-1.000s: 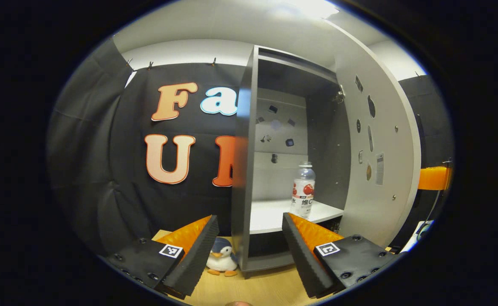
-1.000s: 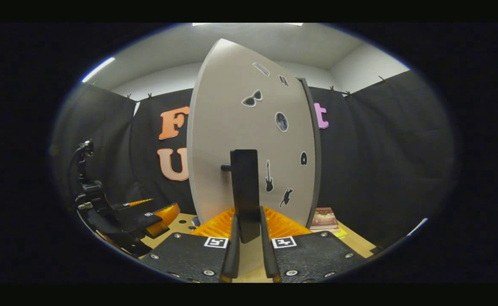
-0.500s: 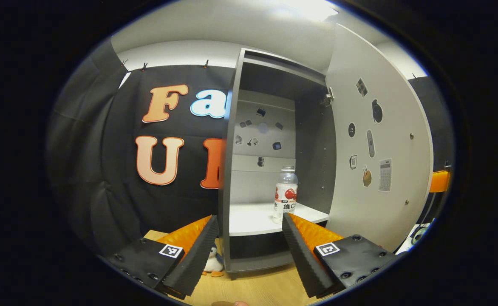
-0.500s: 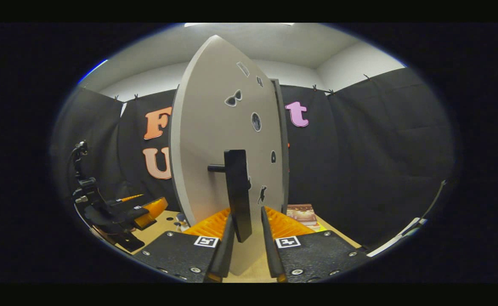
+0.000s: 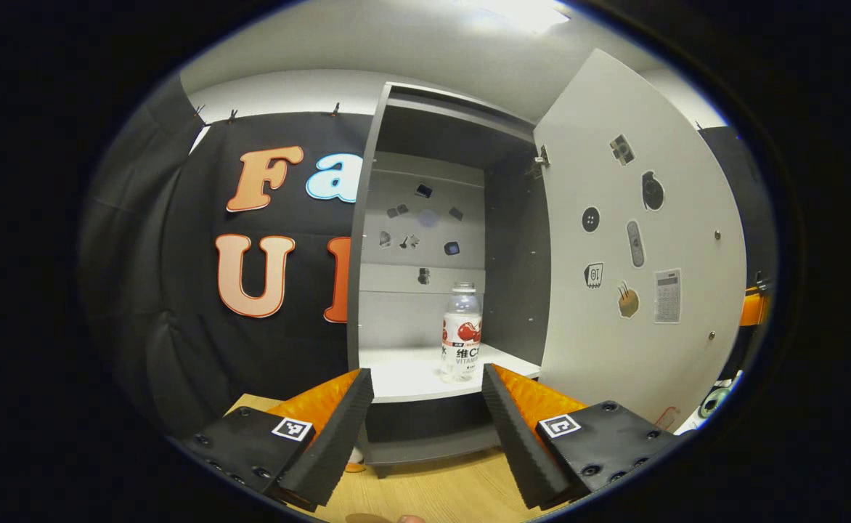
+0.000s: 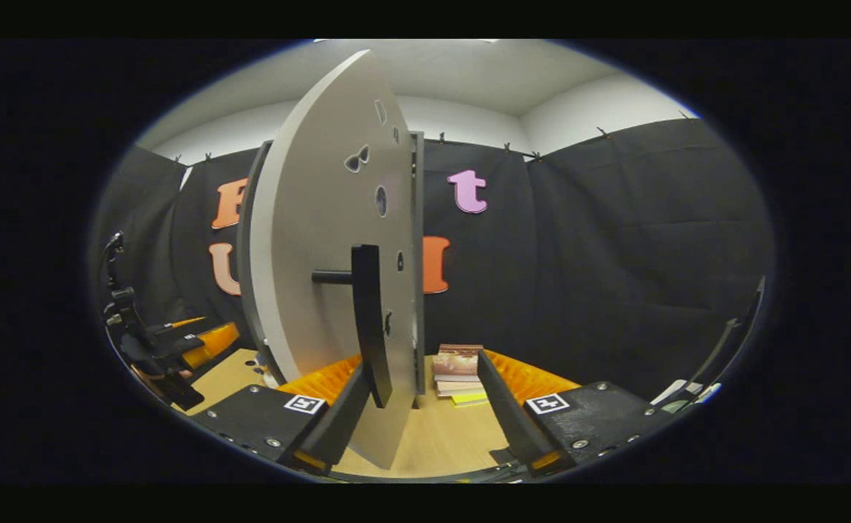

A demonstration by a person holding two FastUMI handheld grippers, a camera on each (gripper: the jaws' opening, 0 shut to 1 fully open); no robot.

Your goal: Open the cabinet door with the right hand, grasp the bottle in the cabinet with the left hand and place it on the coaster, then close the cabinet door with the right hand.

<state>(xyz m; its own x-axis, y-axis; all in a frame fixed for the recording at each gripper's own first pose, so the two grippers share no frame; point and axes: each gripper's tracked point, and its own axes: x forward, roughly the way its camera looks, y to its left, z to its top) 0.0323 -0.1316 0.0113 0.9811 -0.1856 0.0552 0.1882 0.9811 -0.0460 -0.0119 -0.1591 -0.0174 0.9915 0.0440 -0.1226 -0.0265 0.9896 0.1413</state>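
The grey cabinet (image 5: 367,218) stands open, its white door (image 5: 636,240) swung out to the right. A clear bottle (image 5: 461,334) with a red and white label stands upright on the white shelf (image 5: 404,374). My left gripper (image 5: 425,385) is open, in front of the shelf and short of the bottle. In the right gripper view the door (image 6: 324,240) is seen nearly edge on, with its black handle (image 6: 369,319) just inside the left finger. My right gripper (image 6: 418,381) is open, no longer pressing the handle. The left gripper (image 6: 200,341) shows at far left.
A stack of books (image 6: 458,370) lies on the wooden table (image 6: 440,436) right of the cabinet. A small plush toy (image 5: 356,457) peeks from behind my left finger at the cabinet's foot. Black cloth walls surround the booth.
The door has swung wider open. My right gripper has opened and let go of the handle. My left gripper has shifted so that the bottle sits more centrally between its fingers.
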